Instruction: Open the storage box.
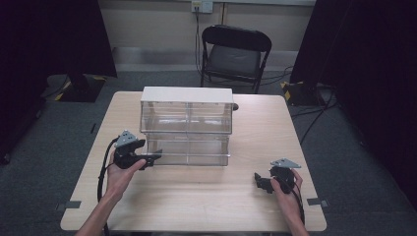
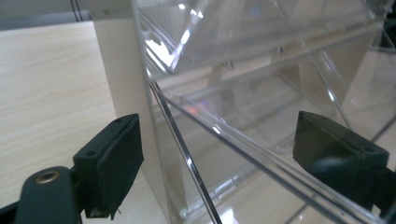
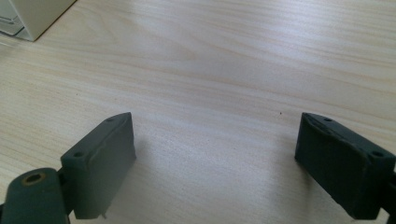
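Left jaws [image 2: 215, 154] stand wide astride the drawer [image 2: 261, 154] edge; right jaws [image 3: 219, 163] wide, idle. I must clamp, then pull.

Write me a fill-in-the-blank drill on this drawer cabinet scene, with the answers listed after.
1. The left claw is at the clear drawer cabinet's lower ____ corner in the high view.
2. In the right claw's own view, its jaws stand apart over bare ____.
3. Behind the table stands a black folding ____.
4. The walls of the cabinet's drawers are ____, not opaque.

Missing words: left; wood; chair; transparent
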Tool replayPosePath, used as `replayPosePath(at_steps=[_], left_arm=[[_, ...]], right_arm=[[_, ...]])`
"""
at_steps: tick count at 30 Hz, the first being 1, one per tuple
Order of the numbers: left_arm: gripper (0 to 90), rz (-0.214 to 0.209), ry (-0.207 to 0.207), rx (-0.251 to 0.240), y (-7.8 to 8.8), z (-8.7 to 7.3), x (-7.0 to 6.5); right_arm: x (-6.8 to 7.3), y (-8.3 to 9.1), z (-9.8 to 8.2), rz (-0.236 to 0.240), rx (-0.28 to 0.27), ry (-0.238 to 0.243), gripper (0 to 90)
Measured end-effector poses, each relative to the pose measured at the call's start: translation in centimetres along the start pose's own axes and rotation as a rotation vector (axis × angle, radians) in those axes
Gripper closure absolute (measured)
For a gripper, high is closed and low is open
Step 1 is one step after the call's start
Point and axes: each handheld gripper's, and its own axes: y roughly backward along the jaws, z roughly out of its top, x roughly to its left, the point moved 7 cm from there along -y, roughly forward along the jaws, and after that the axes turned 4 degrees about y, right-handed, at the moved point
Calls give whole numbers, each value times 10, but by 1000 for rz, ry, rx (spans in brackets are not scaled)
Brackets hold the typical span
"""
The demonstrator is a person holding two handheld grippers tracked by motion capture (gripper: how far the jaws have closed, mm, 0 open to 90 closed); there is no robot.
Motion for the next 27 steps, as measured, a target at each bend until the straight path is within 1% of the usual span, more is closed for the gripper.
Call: replayPosePath(at_steps=[1, 2, 3, 4, 5, 6, 7, 12, 13, 16, 17, 18, 19, 20, 21, 22, 24, 27], left_arm=[[159, 1, -1, 6, -1, 1, 0], [158, 1, -12, 18, -1, 1, 1], [159, 1, 0, 9, -2, 1, 1], [159, 2, 1, 10, -2, 2, 1], [158, 3, -3, 10, -2, 2, 1], [158, 6, -19, 18, -2, 3, 2], [158, 3, -3, 11, -2, 3, 1], [156, -1, -10, 6, -3, 7, 0], [156, -2, -26, 18, -3, 7, 1], [154, 6, -33, 9, -4, 10, 0], [154, 8, -18, -2, -5, 12, 0], [155, 8, -17, 3, -5, 11, 1], [154, 3, 3, -9, -6, 12, 0], [154, 8, -9, 1, -6, 12, 0], [157, 12, -10, -4, -7, 12, 0], [157, 14, -15, 6, -7, 13, 0], [154, 15, -10, -3, -7, 14, 0], [150, 21, -19, -9, -6, 21, -1]], right_arm=[[0, 0, 0, 0, 0, 0, 114], [0, 0, 0, -1, 0, 0, 114], [0, 0, 0, 0, 0, 0, 114], [0, 0, 0, -1, 0, 0, 114], [0, 0, 0, 0, 0, 0, 114], [0, 0, 0, -2, 0, -1, 114], [0, 0, 0, 0, 0, 0, 114], [0, 0, 0, -2, 0, -1, 114], [0, 0, 0, -2, 0, -1, 114], [0, 0, 0, -2, 0, -1, 114], [0, 0, 0, 0, 0, 0, 114], [0, 0, 0, -2, 0, -1, 114], [0, 0, 0, -1, 0, 0, 114], [0, 0, 0, -1, 0, -1, 114], [0, 0, 0, -2, 0, -1, 114], [0, 0, 0, 0, 0, 0, 114], [0, 0, 0, -2, 0, -1, 114], [0, 0, 0, -1, 0, 0, 114]])
